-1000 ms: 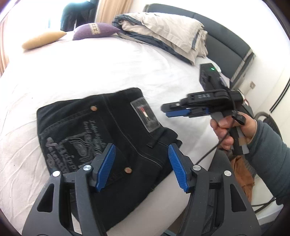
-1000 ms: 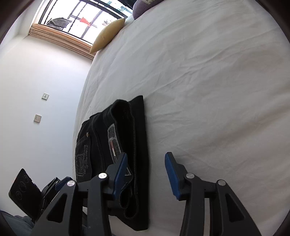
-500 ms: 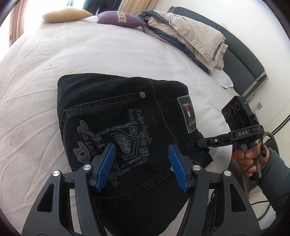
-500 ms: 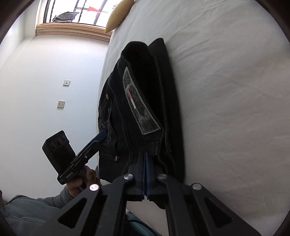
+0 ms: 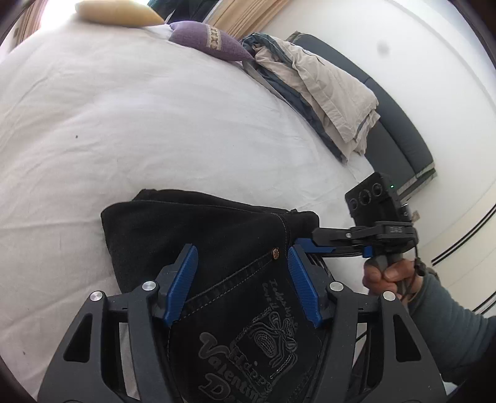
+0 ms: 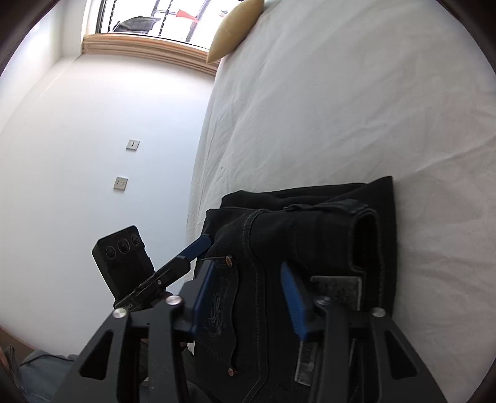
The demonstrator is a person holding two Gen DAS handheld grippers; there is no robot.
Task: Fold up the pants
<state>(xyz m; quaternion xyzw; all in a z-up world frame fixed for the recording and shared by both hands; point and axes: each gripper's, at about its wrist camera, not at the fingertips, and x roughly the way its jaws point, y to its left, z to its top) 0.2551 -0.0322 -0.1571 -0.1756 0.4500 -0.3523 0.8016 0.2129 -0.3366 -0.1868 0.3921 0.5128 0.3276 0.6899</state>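
- Two tools work over one pair of black pants (image 5: 217, 232), which lies folded into a thick bundle on the white bed (image 5: 155, 124), close to the bed's near edge.
- The left tool (image 5: 241, 279) stands spread above the pants. Its blue pads are on both sides of the embroidered back pocket and do not press the cloth.
- The right tool (image 6: 248, 294) is at the waistband end of the bundle. Its jaws are opening, and the dark cloth lies between the pads without being squeezed.
- In the left wrist view, a hand (image 5: 387, 276) in a grey sleeve holds the handle of the right tool just beside the bed's edge.
- At the far edge of the bed lie a yellow pillow (image 5: 117, 14) and a purple pillow (image 5: 207, 42).
- A folded beige and grey blanket (image 5: 325, 93) rests next to the purple pillow, along the dark headboard (image 5: 403, 148).
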